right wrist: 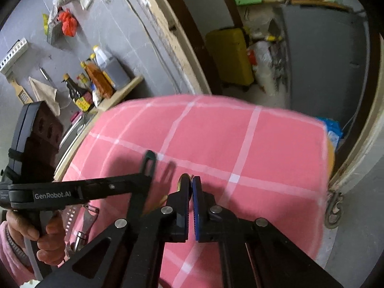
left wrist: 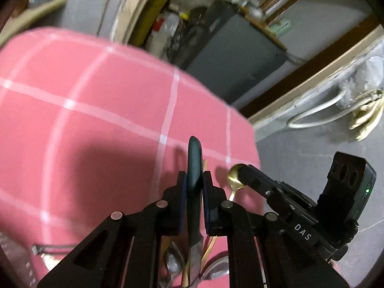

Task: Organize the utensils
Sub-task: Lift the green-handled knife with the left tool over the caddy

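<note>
My left gripper [left wrist: 194, 180] is shut on a knife by its dark green handle [left wrist: 195, 160], held upright above the pink checked tablecloth [left wrist: 96, 110]; the blade [left wrist: 195, 259] points down toward me. Below it lie silver spoons [left wrist: 174, 264] and wooden chopsticks [left wrist: 208, 249]. My right gripper [right wrist: 190, 187] is shut on a gold spoon; its bowl [left wrist: 234, 176] shows in the left wrist view and only an edge [right wrist: 179, 184] shows between the fingers. The left gripper [right wrist: 144, 175] and the knife handle tip [right wrist: 149, 160] show at left in the right wrist view.
A metal grater [right wrist: 69, 218] and a metal tool [right wrist: 87, 218] lie on the cloth at the left. Sauce bottles [right wrist: 96, 81] stand on a shelf beyond the table. A yellow case [right wrist: 230, 60] and a grey cabinet [right wrist: 321, 55] stand past the table's far edge.
</note>
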`<state>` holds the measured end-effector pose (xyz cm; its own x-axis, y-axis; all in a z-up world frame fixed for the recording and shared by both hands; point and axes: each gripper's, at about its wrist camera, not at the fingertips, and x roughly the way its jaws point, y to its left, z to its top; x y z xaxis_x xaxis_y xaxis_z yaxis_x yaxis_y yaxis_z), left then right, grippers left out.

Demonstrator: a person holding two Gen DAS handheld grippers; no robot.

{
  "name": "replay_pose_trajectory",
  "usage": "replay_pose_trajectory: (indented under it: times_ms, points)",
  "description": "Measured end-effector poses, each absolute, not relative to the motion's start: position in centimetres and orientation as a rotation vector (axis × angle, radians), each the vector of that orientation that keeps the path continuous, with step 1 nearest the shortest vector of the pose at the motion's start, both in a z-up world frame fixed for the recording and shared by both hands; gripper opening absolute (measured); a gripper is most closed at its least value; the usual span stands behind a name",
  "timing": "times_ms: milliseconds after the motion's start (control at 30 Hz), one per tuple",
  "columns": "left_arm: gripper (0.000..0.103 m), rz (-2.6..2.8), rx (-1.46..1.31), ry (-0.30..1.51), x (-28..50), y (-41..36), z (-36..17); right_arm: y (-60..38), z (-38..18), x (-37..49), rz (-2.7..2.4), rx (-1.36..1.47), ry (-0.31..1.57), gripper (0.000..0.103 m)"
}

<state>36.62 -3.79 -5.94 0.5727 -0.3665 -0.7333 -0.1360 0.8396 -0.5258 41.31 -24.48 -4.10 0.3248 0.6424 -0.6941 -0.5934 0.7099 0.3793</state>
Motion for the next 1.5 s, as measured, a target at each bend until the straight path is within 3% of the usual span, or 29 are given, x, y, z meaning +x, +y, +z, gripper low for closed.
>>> replay_pose_trajectory:
  times_ms: [400,767,933,1167,1500]
  points:
    - [0.009,-0.107,-0.428,0.557,27.7,-3.2,6.7,-23.4,5.7,33.0,0.68,-0.034,0.572,0.003]
    - [0.009,-0.028,-0.303,0.427,20.8,3.3,17.0,-17.2,16.3,25.5,0.72,-0.005,0.259,0.003]
    - [0.009,-0.002,-0.296,0.45,17.6,6.7,17.2,-12.6,17.3,23.0,0.764,-0.038,0.187,0.003]
    - [0.009,0.004,-0.308,0.495,14.7,9.2,14.1,-6.7,13.8,19.1,0.781,-0.169,0.142,0.003]
    - [0.009,-0.028,-0.217,0.581,14.7,7.1,9.2,-4.9,7.7,17.9,0.783,-0.255,0.245,0.003]
